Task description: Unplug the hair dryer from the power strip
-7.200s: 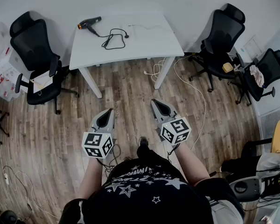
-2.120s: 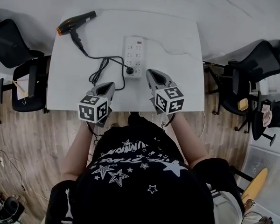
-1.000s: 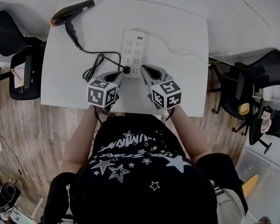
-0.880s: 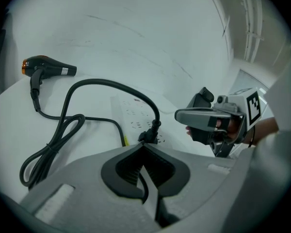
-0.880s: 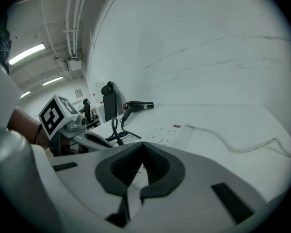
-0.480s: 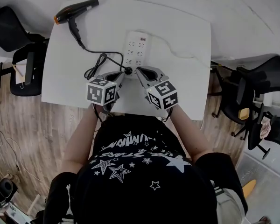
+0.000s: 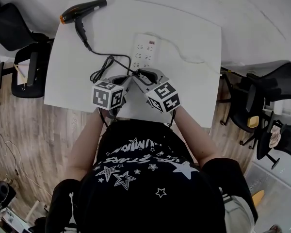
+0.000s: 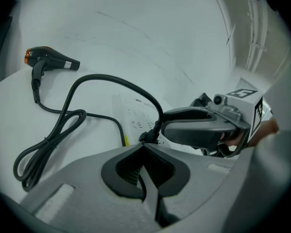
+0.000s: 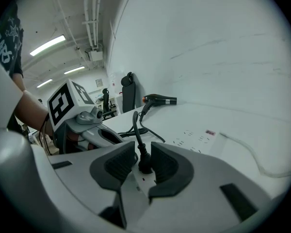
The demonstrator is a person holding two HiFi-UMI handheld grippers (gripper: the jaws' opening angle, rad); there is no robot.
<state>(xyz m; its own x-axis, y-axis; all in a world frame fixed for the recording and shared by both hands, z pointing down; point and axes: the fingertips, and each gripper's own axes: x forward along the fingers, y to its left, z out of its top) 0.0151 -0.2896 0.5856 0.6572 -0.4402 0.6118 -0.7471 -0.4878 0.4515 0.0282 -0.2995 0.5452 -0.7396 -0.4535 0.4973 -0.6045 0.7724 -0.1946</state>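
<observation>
Nothing legible. Black-and-white square markers (image 7: 102, 98) on the left cube (image 7: 112, 90) and right cube (image 7: 163, 97), no letters. Small red label (image 7: 153, 43) on the strip (image 7: 143, 52), too small to read. White lettering (image 7: 136, 150) among stars on the shirt (image 7: 150, 191), blurred.

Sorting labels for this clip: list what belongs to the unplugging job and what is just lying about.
Job: hair dryer, its cord, plug, power strip, right gripper shut on the plug, left gripper shut beside it.
Lying about: office chairs beside the table.
</observation>
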